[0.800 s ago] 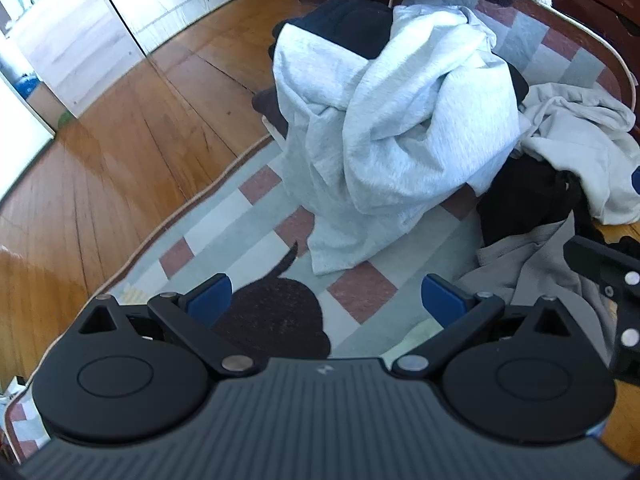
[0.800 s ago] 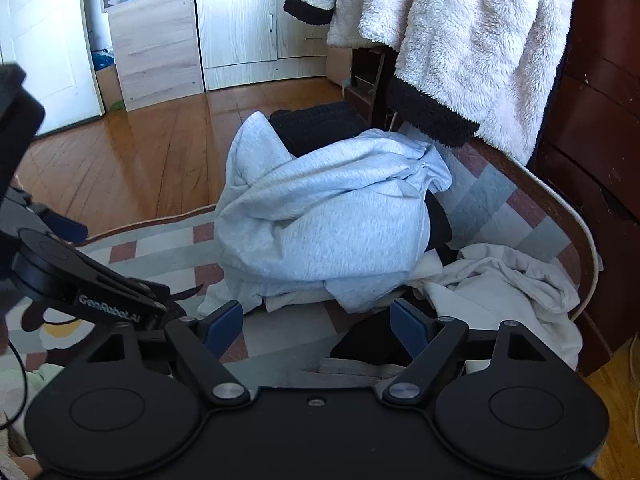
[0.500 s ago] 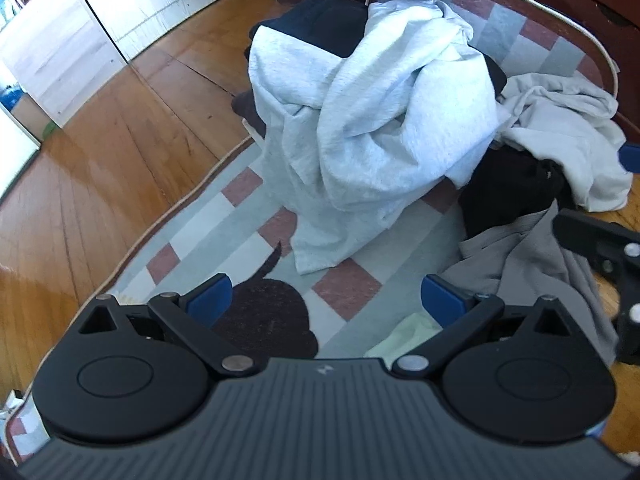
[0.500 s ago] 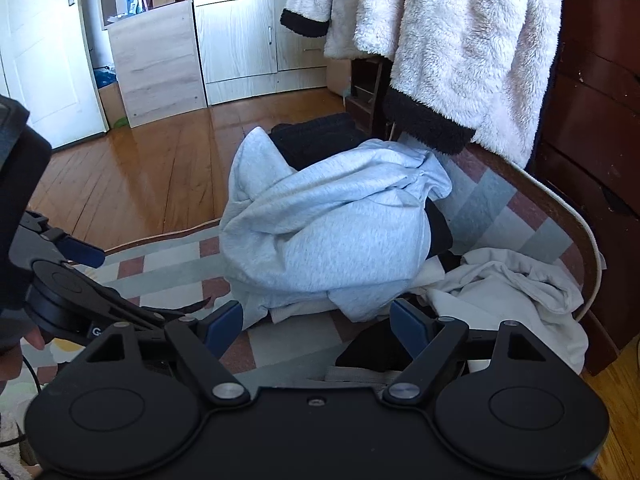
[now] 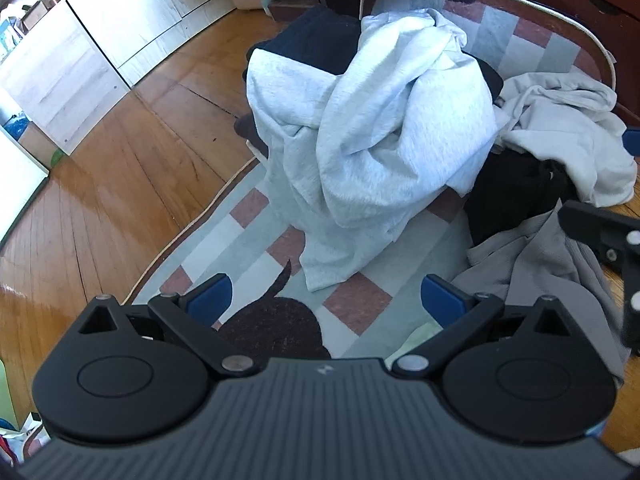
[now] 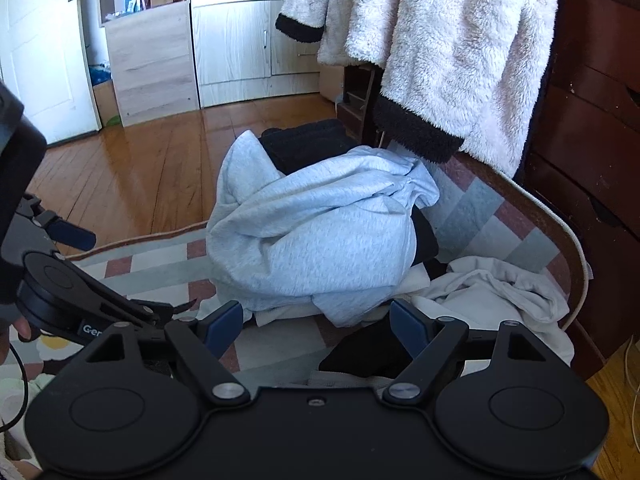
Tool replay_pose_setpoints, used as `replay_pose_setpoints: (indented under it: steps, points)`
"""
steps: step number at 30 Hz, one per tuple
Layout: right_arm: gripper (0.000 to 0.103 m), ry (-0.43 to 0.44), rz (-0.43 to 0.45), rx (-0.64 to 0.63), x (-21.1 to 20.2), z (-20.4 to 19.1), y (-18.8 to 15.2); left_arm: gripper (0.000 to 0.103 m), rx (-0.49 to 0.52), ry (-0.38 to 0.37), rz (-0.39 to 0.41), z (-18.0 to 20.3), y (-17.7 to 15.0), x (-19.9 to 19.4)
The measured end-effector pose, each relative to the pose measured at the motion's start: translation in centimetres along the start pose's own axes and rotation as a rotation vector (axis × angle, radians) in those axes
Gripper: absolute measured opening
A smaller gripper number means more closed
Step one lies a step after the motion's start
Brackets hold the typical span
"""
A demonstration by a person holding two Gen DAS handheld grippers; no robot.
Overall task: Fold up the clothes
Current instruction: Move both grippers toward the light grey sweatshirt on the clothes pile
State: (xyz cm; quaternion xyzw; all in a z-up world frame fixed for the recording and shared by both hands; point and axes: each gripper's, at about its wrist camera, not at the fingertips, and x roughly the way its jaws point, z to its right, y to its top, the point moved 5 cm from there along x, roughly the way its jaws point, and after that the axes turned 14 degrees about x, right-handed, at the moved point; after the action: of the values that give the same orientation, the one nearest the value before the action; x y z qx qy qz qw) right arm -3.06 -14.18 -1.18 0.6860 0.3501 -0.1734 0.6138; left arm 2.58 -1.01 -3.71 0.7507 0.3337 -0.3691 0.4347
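A crumpled light grey sweatshirt tops a pile of clothes on the checked rug. A dark garment lies under and behind it. To the right lie a white garment, a black one and a grey one. My left gripper hovers open over the rug, short of the sweatshirt's hem, holding nothing. My right gripper is open too, just before the pile's lower edge, empty. The left gripper's body shows at the left of the right wrist view.
A fluffy cream coat with black cuffs hangs over the pile's right side. A dark wooden dresser stands at the right. Wooden floor spreads left of the rug, with pale cabinets and a white door beyond.
Both grippers have risen and tilted slightly; the pile sits lower and a little further in the views. Both jaws stay open and the clothes have not moved.
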Motion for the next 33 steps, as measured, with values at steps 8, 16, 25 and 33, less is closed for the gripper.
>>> replay_pose_setpoints:
  steps: [8, 16, 25, 33]
  points:
    - [0.084, -0.009, -0.022, 0.024, 0.6, 0.3, 0.1, 0.103, 0.017, -0.010, -0.014, 0.5, 0.0, 0.6]
    - [0.084, 0.027, -0.062, 0.127, 1.1, 1.2, 0.2, 0.103, 0.013, -0.032, -0.016, 0.7, 0.3, 0.6]
    - [0.084, 0.112, -0.140, 0.228, 2.0, 1.6, -0.5, 0.103, 0.011, -0.058, -0.030, 1.0, 0.5, 0.9]
    - [0.085, 0.085, -0.123, 0.198, 1.9, 2.0, -0.4, 0.103, -0.004, -0.095, -0.050, 1.3, 0.5, 1.3]
